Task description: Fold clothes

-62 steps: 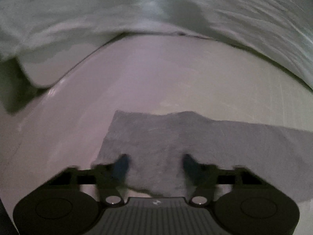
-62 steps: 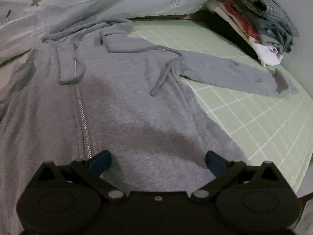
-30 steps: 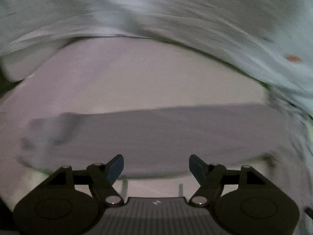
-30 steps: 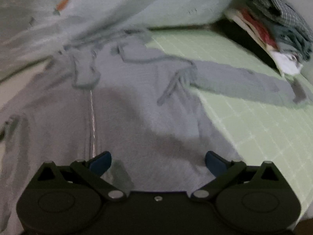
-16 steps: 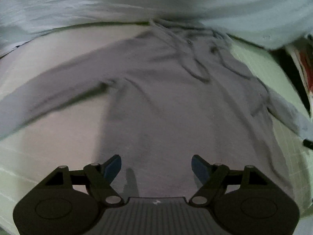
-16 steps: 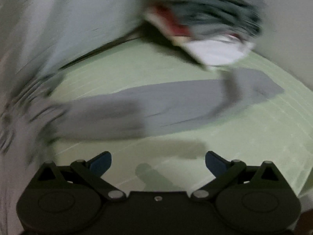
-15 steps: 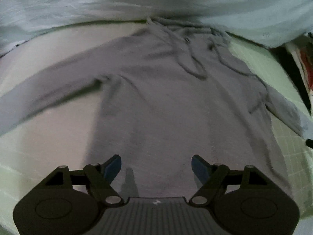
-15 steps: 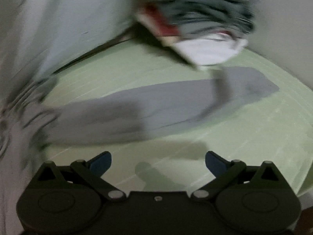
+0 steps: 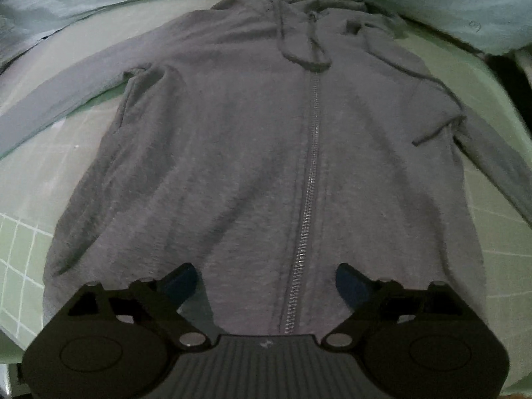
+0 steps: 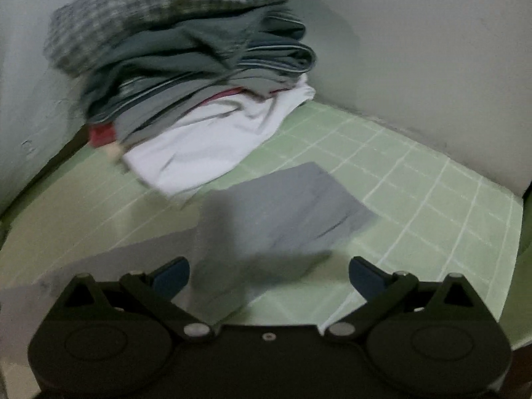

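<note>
A grey zip hoodie (image 9: 252, 153) lies flat and face up on the green grid mat (image 9: 20, 252), hood at the far side, both sleeves spread outward. My left gripper (image 9: 267, 281) is open and empty above the hoodie's bottom hem, straddling the zipper (image 9: 309, 179). In the right wrist view the hoodie's right sleeve (image 10: 282, 219) lies across the mat with its cuff pointing away. My right gripper (image 10: 267, 274) is open and empty just above the sleeve, holding nothing.
A stack of folded clothes (image 10: 186, 66), checked shirt on top and white garment at the bottom, sits in the corner against the wall (image 10: 432, 66) just beyond the cuff. A pale blue sheet (image 9: 432, 3) lies bunched behind the hood.
My left gripper swung from the left sleeve to the middle of the hoodie's hem. My right gripper swung right from the hoodie's body to the right sleeve's cuff end. Both stayed open.
</note>
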